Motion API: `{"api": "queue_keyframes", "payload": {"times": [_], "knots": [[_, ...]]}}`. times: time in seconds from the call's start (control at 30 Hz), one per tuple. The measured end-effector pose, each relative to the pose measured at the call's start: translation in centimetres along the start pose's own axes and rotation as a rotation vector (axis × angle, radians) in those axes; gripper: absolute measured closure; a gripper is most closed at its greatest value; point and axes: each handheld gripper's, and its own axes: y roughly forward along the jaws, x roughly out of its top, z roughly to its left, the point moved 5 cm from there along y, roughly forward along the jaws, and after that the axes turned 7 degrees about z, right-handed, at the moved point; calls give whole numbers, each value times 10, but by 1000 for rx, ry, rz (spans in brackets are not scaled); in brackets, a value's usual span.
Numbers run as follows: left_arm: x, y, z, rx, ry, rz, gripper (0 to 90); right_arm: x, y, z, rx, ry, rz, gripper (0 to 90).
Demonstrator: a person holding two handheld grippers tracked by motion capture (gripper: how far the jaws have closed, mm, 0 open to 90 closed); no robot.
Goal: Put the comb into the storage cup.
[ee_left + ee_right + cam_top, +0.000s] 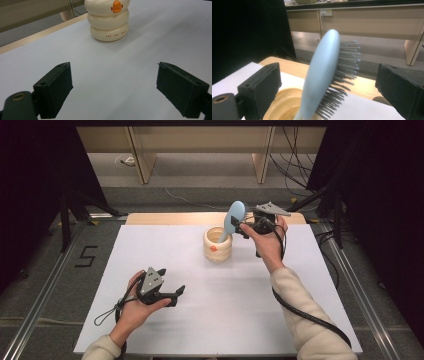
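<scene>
With the hairbrush (322,75) standing handle-down in the cup (218,245) between the released right gripper (239,226), placing looks done, so backing away comes next, while the left gripper (172,295) waits open.

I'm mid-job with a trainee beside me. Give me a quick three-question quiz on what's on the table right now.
1. True or false: the light blue hairbrush stands handle-down in the cream holder.
2. Multiple choice: the jaws of the right gripper are A) clamped on the brush, B) apart with the brush between them and untouched, C) shut with nothing between them.
3. Short answer: what, if anything, does the left gripper hold?

Key
1. True; its bristled head sticks up above the rim.
2. B; there is a gap on each side of the brush.
3. Nothing; its jaws are open over the bare white table, short of the holder.
</scene>
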Motion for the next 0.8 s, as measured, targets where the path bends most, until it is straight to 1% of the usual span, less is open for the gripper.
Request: {"api": "queue_keyframes", "payload": {"times": [0.27, 0.4, 0.5, 0.63, 0.8], "knots": [[-1, 0, 0, 0, 0, 5, 127, -4, -13, -4, 15, -20, -1, 62], [-1, 1, 1, 1, -2, 5, 126, -5, -20, -5, 33, -28, -3, 62], [-2, 1, 1, 1, -4, 8, 126, -9, -26, -5, 54, -39, -2, 62], [-2, 1, 2, 1, -6, 8, 127, -16, -36, -9, 62, -47, 6, 64], [-2, 2, 1, 1, -5, 11, 127, -26, -50, -12, 78, -62, 3, 66]]}}
